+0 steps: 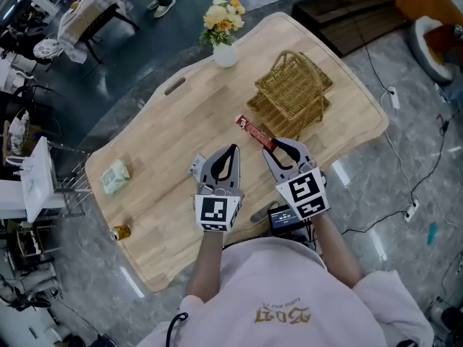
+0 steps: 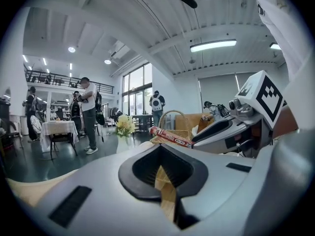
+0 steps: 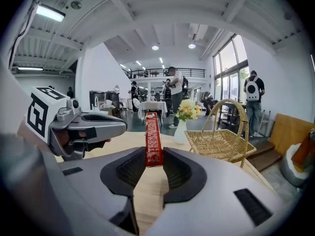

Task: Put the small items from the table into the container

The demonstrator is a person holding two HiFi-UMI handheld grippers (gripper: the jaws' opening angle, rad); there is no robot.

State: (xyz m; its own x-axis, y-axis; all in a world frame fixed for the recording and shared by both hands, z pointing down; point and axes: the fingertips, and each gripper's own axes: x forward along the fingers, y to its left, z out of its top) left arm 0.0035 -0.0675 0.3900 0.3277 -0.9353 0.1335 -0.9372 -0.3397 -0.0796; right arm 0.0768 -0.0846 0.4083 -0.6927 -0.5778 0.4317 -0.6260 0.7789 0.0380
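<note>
A long red packet (image 1: 255, 132) sticks out from my right gripper (image 1: 279, 149), which is shut on its near end and holds it above the wooden table (image 1: 166, 136). In the right gripper view the packet (image 3: 153, 136) stands between the two pads, pointing away. The woven basket (image 1: 292, 91) with a handle sits just beyond it at the table's right end. My left gripper (image 1: 232, 150) hovers beside the right one, its tips together with nothing between them. A small pale item (image 1: 197, 167) lies just left of it.
A white vase of yellow flowers (image 1: 225, 43) stands at the table's far edge. A pale green packet (image 1: 114, 177) and a small can (image 1: 121, 231) lie at the left end. People and other tables (image 2: 59, 129) fill the room behind.
</note>
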